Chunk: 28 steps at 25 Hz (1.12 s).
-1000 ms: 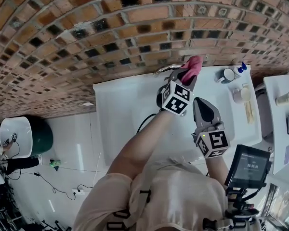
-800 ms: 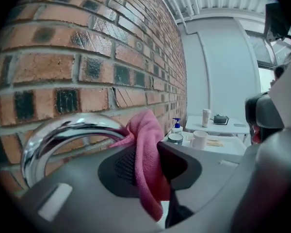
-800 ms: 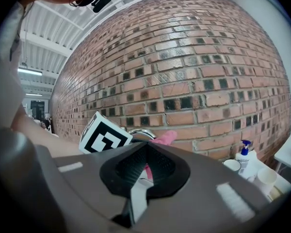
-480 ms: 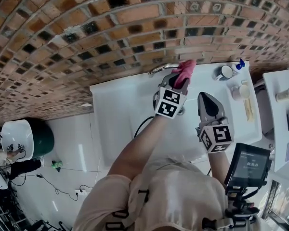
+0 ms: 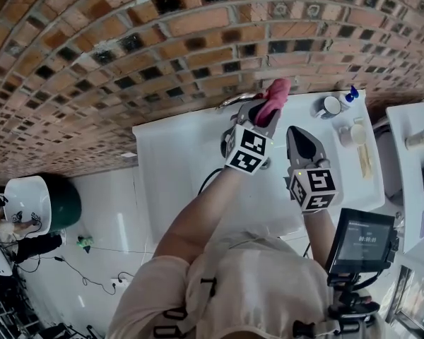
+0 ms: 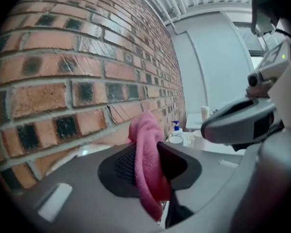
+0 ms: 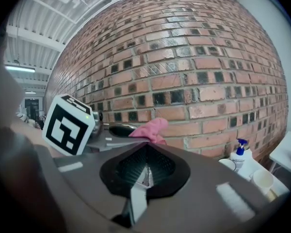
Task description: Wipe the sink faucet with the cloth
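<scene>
Head view: the left tongs [image 5: 267, 111] hold a soft pink cloth [image 5: 275, 94] at 12 o'clock on the white sink tabletop [image 5: 169, 154]. The thin shiny metal faucet [image 5: 234, 102] sits at 9 o'clock of the cloth, very near. The right tongs [image 5: 299, 134] wait at 4 o'clock, close by, so the two could bump.

Left gripper view: the jaws pinch only a fold of the cloth. I think a hard rub could pull it out.

Right gripper view: the jaws are pressed together with nothing in them. A small white spray bottle with a blue top [image 7: 240, 152] stands at 3 o'clock, and a wide swing could knock it over.
</scene>
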Tool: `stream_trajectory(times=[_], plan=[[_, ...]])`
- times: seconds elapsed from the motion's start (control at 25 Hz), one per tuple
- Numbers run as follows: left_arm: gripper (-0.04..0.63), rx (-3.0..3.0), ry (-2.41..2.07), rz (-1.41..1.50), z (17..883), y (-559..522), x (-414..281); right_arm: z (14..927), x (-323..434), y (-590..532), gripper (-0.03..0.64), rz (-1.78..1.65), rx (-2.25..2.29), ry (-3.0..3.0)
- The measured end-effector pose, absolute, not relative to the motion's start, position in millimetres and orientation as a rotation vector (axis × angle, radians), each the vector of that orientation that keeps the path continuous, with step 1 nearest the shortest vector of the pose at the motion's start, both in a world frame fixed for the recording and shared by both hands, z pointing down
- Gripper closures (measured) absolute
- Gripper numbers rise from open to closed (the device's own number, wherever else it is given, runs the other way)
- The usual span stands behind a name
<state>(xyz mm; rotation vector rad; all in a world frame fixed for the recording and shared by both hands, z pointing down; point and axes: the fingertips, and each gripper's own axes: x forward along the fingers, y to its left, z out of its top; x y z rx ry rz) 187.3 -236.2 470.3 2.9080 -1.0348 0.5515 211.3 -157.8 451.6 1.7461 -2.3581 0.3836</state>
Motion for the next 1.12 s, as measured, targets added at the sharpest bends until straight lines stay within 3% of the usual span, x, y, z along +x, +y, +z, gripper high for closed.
stream_trajectory(times=[0.48, 0.72, 1.12], plan=[[0.491, 2.759, -0.987, 0.946, 569.5, -233.7, 171.7, 450.5, 220.7, -147.5, 0.635, 0.439, 1.737, -2.366], [0.489, 2.905, -1.05, 0.765, 510.4, -206.9, 159.1, 452.7, 209.1, -145.6, 0.635, 0.441, 1.707, -2.379], [0.489, 2.989, -1.436, 0.415, 377.1, -182.1, 56.3, 440.6, 122.7, -150.3, 0.635, 0.415, 1.519, -2.509]])
